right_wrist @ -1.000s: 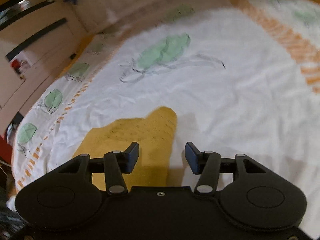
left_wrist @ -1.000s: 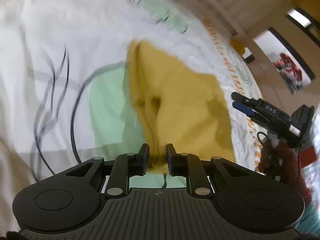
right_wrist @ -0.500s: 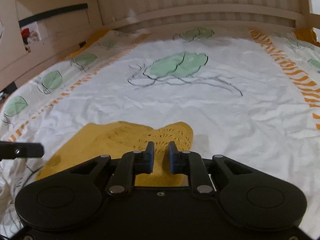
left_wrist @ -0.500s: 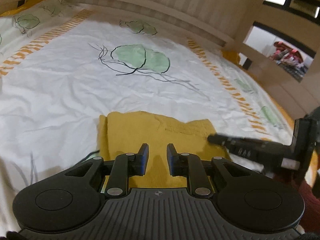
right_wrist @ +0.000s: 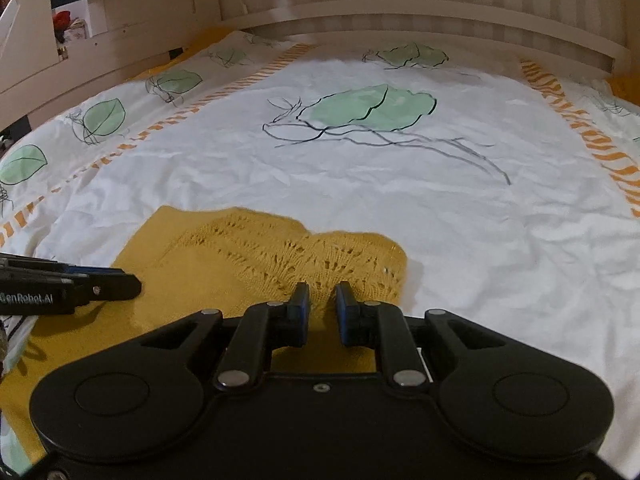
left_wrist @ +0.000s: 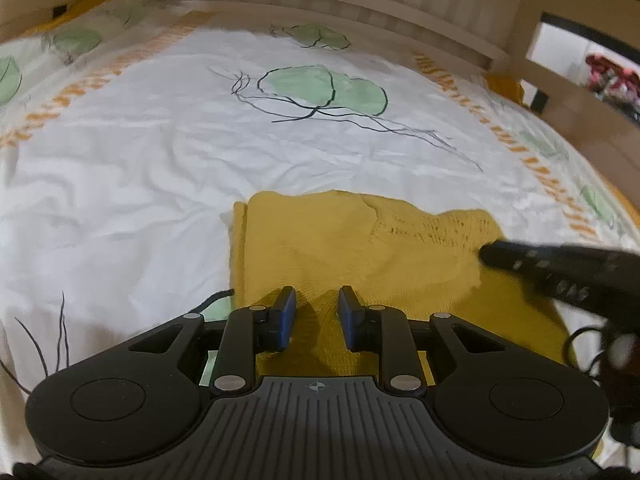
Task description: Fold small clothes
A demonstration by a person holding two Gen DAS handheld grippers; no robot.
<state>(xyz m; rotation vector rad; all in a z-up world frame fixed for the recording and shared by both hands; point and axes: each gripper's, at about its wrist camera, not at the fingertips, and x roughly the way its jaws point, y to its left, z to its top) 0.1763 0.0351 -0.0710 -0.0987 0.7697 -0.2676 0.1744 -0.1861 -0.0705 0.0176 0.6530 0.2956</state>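
A small mustard-yellow knitted garment (left_wrist: 360,256) lies on the bed, with a lacy patterned part on its right side (right_wrist: 304,256). My left gripper (left_wrist: 317,314) is low over the garment's near left part, jaws narrowly apart with a ridge of yellow cloth between them. My right gripper (right_wrist: 322,308) is at the near right edge of the lacy part, jaws narrowly apart with cloth between them. Each gripper shows in the other's view, the right one (left_wrist: 560,268) and the left one (right_wrist: 68,286).
The garment rests on a white bedsheet (right_wrist: 400,184) printed with green leaves and orange stripes. A pale slatted bed rail (right_wrist: 400,8) runs along the far side. A wooden side rail (left_wrist: 580,104) stands at the right.
Both grippers have come down to the bed with the garment, which now lies flatter. The right gripper closed from wide open. The left jaws have parted slightly.
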